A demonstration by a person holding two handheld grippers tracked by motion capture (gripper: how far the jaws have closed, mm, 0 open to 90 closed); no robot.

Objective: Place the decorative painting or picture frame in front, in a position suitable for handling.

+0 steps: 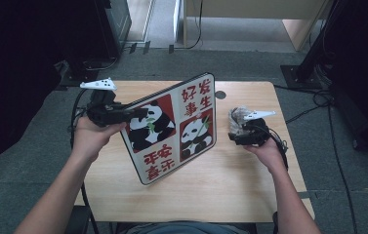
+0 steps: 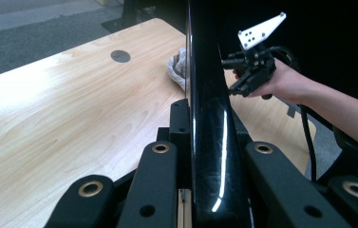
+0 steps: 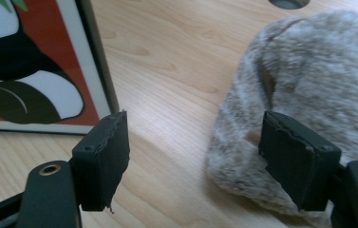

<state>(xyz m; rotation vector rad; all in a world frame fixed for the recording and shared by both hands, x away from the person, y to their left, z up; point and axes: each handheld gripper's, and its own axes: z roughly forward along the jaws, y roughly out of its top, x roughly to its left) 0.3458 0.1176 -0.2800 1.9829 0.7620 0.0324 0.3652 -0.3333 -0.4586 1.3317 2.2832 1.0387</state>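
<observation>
A flat panel (image 1: 172,129) printed with pandas and red characters stands tilted on its lower edge at the table's middle. My left gripper (image 1: 137,114) is shut on its left edge; in the left gripper view the jaws (image 2: 200,142) clamp the glossy black rim (image 2: 207,95). To the right lies a grey fluffy cloth (image 1: 237,117) (image 2: 177,66). My right gripper (image 1: 235,136) (image 3: 195,152) is open just in front of it, and its right pad (image 3: 300,161) rests against the fur (image 3: 319,76). The panel's corner (image 3: 29,61) sits just past its left pad.
The wooden table (image 1: 211,190) has a round cable hole (image 1: 220,94) (image 2: 120,56) near its far edge, just beyond the cloth. Grey carpet surrounds the table, with cables on the floor at the right (image 1: 318,100). The right hand and its gripper (image 2: 248,76) appear behind the panel.
</observation>
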